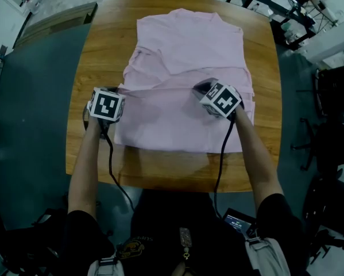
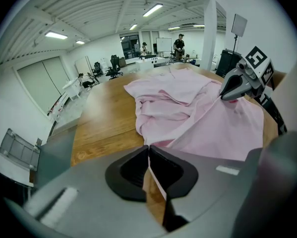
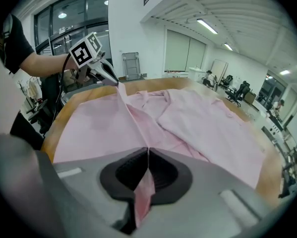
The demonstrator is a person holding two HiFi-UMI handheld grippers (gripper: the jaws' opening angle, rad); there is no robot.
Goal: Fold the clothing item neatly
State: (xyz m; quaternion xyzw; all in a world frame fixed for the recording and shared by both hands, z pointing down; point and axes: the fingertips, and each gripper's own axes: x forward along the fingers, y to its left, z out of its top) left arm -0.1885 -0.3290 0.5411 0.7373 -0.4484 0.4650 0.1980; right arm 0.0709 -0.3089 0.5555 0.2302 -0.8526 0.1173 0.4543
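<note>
Two hand-held grippers pinch one pink shirt point(image 1: 189, 45) across its middle on a wooden table point(image 1: 103, 33).
Nearest the table's near edge, the shirt's lower part lies flat. Just beyond it, the left gripper point(image 1: 117, 91) is clamped tight on the shirt's left edge. The right gripper point(image 1: 199, 88) is clamped tight on cloth nearer the right side. A raised ridge runs between them, probably the line for the next fold. Past it, the rumpled upper part reaches toward the far edge. Count: one shirt, two grippers, one table.
</note>
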